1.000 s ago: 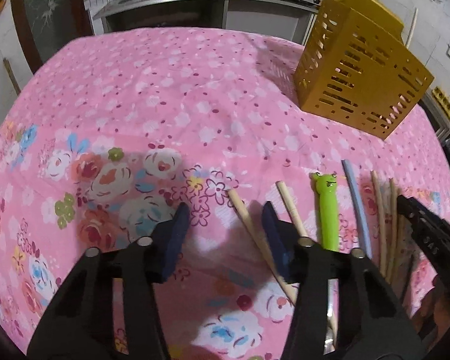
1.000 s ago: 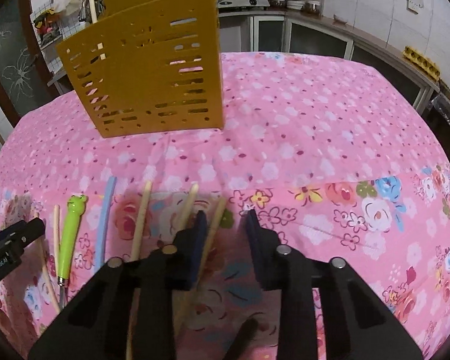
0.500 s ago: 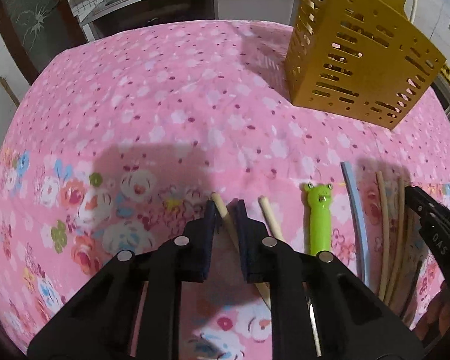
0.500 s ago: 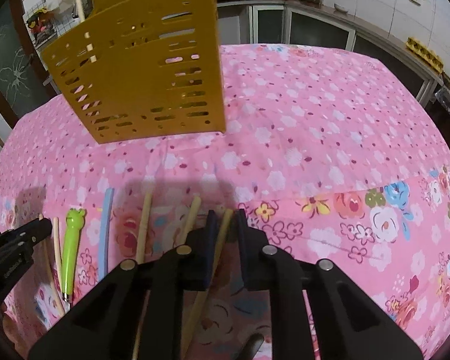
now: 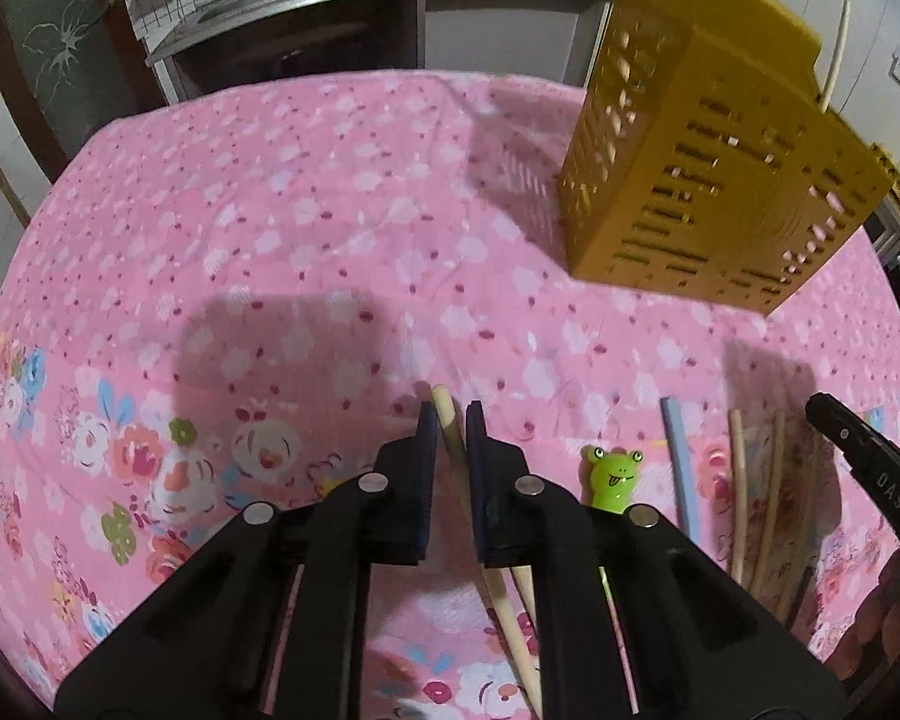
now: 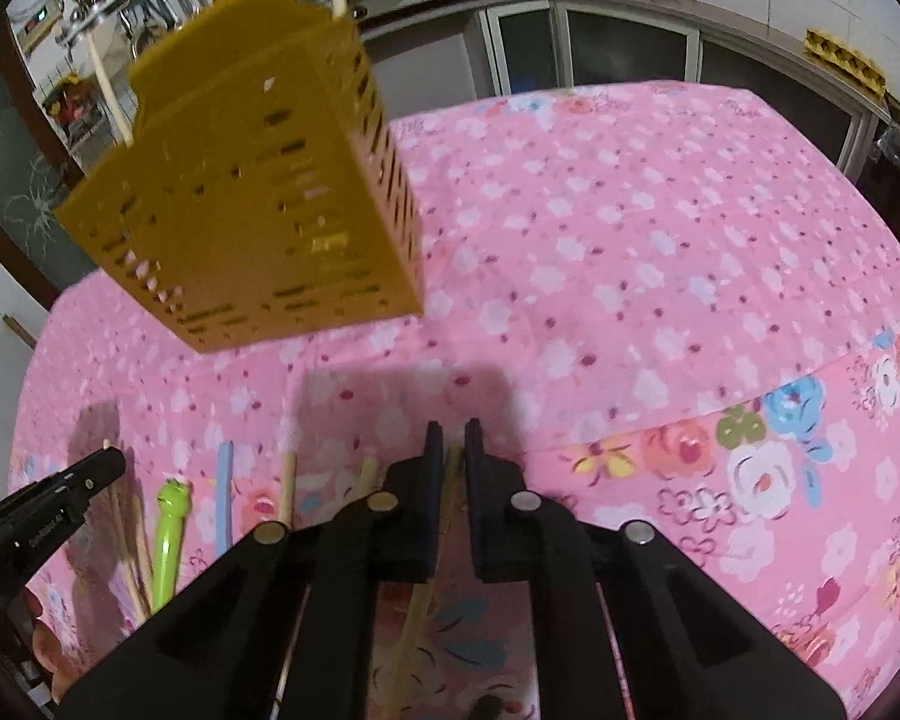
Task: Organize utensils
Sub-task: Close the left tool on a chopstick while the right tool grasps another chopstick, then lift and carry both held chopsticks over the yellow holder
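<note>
Chopsticks sit clamped in both grippers. The left gripper (image 5: 449, 420) has just closed its dark fingers (image 5: 426, 444) onto a pale wooden chopstick (image 5: 445, 414), whose blunt tip pokes just past them. The right gripper (image 6: 452, 441) has likewise just closed on a second wooden chopstick (image 6: 450, 468). Between the two lie a green frog-headed utensil (image 5: 612, 474), a light blue stick (image 5: 678, 462) and more wooden chopsticks (image 5: 738, 480) on the pink floral-clothed worktop (image 5: 330, 228). Beyond stands the perforated mustard-yellow plastic holder (image 5: 708, 180), well apart, with open cloth around it.
</note>
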Demonstrator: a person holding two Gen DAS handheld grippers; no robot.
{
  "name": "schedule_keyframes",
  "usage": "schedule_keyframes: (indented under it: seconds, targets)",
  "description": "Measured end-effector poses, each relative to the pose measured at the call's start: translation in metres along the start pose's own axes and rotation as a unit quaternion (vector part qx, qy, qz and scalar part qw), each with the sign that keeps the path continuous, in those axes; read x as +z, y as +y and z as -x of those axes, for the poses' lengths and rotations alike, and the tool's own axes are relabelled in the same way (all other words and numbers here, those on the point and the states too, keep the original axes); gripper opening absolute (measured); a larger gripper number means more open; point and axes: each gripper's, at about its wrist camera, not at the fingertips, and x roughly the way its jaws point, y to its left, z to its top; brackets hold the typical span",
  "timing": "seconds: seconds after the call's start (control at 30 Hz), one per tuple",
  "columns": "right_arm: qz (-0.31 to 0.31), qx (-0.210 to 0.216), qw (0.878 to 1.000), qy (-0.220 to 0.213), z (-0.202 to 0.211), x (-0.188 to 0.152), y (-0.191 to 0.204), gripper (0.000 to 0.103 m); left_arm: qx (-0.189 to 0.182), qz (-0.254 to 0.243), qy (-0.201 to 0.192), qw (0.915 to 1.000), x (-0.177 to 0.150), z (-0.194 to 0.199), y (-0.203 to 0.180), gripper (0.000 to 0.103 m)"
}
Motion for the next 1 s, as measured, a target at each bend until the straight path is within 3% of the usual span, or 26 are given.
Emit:
schedule_keyframes:
  seconds: [0.5,1.0]
  targets:
    - [-0.001,0.041,0.991,-0.124,0.067,0.024,-0.009,0.007,-0.015,-0.022,-0.117,0.9928,0.016,0.072,-0.008,0.004]
    - [0.06,0.04,0.966,-0.247,0.138,0.027,0.016,0.006,-0.049,-0.04,-0.242,0.9683,0.016,0.136,-0.015,0.005]
